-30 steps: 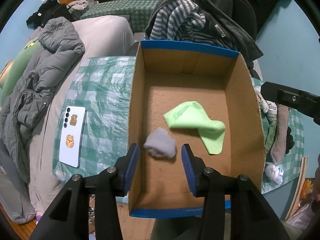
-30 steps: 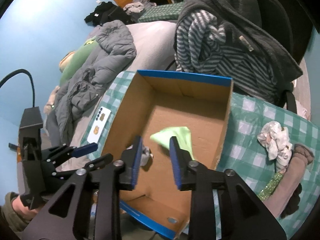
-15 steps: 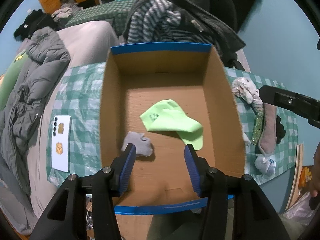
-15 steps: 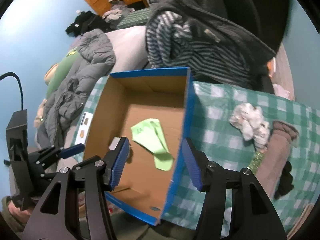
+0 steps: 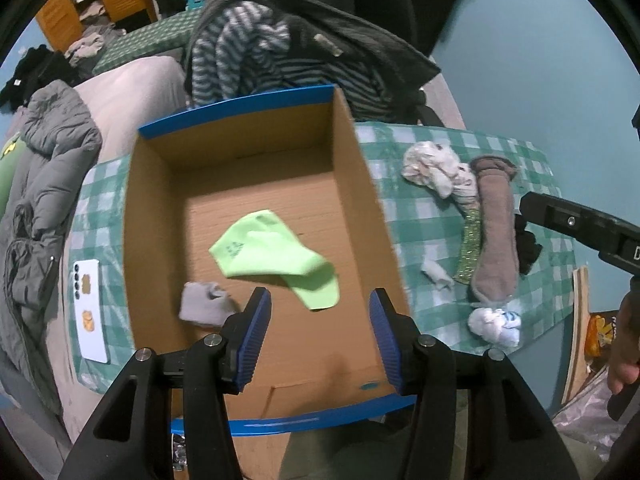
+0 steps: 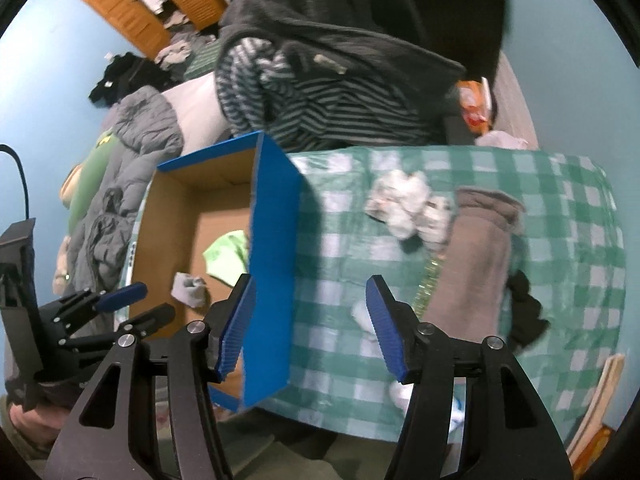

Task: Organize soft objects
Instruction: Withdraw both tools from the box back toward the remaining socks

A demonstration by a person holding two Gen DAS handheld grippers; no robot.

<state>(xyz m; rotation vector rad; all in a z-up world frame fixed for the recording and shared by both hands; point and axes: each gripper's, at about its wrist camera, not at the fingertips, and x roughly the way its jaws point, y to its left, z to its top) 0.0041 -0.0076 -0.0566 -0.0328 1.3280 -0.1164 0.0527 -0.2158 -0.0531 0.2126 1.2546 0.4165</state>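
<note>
A cardboard box with blue rims (image 5: 352, 184) (image 6: 276, 216) stands on the green checked table. In it lie a lime green sock (image 5: 272, 256) (image 6: 226, 256) and a small grey sock (image 5: 202, 308) (image 6: 188, 288). My left gripper (image 5: 318, 328) is open and empty above the box's near end. My right gripper (image 6: 310, 322) is open and empty above the table just right of the box. To its right lie a long brown sock (image 5: 496, 236) (image 6: 468, 268), a white patterned bundle (image 5: 436, 168) (image 6: 404, 204), a glittery green strip (image 5: 470, 244), a black item (image 5: 528, 248) (image 6: 524, 312) and a white-blue ball (image 5: 496, 324).
A white phone (image 5: 90, 312) lies on the table left of the box. A grey jacket (image 5: 44, 184) lies on the bed at the left. Striped and dark clothes (image 5: 288, 48) hang on a chair behind the box. A wooden board (image 5: 578, 332) leans at the right.
Both grippers have opened wider and swung right. The right gripper has left the box and now hangs over the table beside it. The socks in the box have not moved.
</note>
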